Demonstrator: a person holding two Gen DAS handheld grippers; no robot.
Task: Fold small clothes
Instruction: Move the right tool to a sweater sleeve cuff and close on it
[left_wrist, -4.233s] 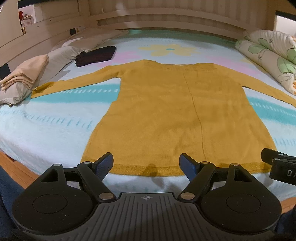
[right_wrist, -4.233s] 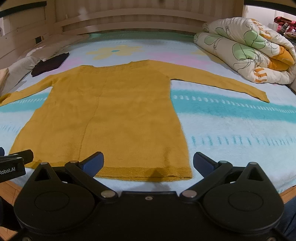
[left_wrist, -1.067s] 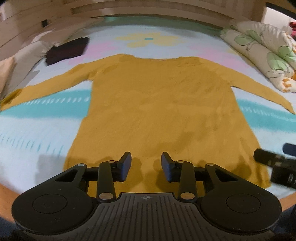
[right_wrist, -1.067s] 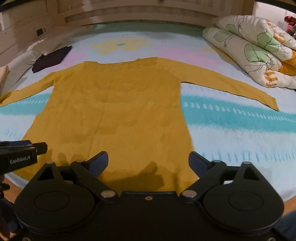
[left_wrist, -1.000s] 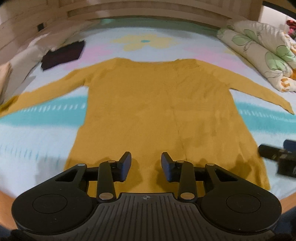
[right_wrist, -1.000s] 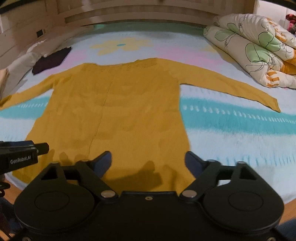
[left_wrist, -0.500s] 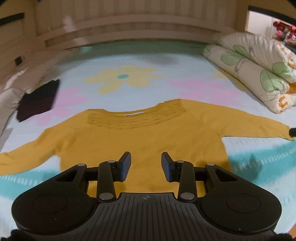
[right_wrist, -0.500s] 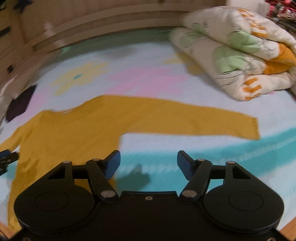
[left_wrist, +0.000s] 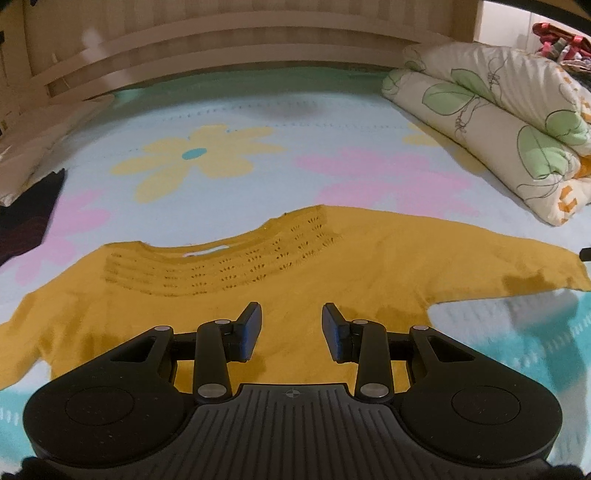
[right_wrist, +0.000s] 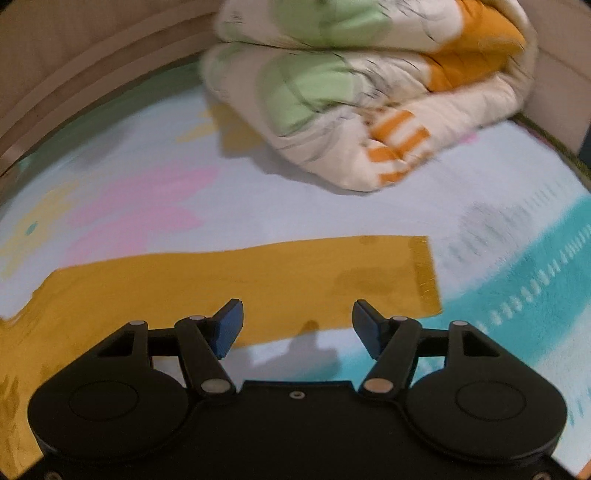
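A bed fills both views, covered by a pale blue blanket (left_wrist: 332, 122) printed with a large yellow flower (left_wrist: 199, 155), pink flowers (left_wrist: 388, 177) and a turquoise stripe. A slatted wooden headboard (left_wrist: 229, 40) curves along the far edge. At the right lies a rolled quilt (left_wrist: 491, 110) in cream with green leaves and orange patches. No brand, label or writing can be read in either view.

The mustard-yellow knit sweater (left_wrist: 258, 273) lies flat on the blanket, its openwork neckline toward the headboard and both sleeves spread sideways.

The left gripper (left_wrist: 291, 328) hovers over the sweater's chest just below the neckline. Its jaws stand partly apart with nothing between them, the knit showing through the gap. The right gripper (right_wrist: 297, 325) hangs over the lower edge of the sweater's right sleeve (right_wrist: 258, 273), near the cuff (right_wrist: 424, 273). Its jaws stand wider apart and hold nothing; whether the tips touch the cloth cannot be told.

Only the left wrist view shows the neckline, the sweater's body, a dark folded garment (left_wrist: 29, 214) at the left edge with a pale pillow (left_wrist: 22, 162) beside it, and red-patterned items (left_wrist: 561, 44) behind the quilt. Only the right wrist view, which is blurred, shows the ribbed cuff with bare blanket beyond it, and the quilt at close range just past the sleeve.
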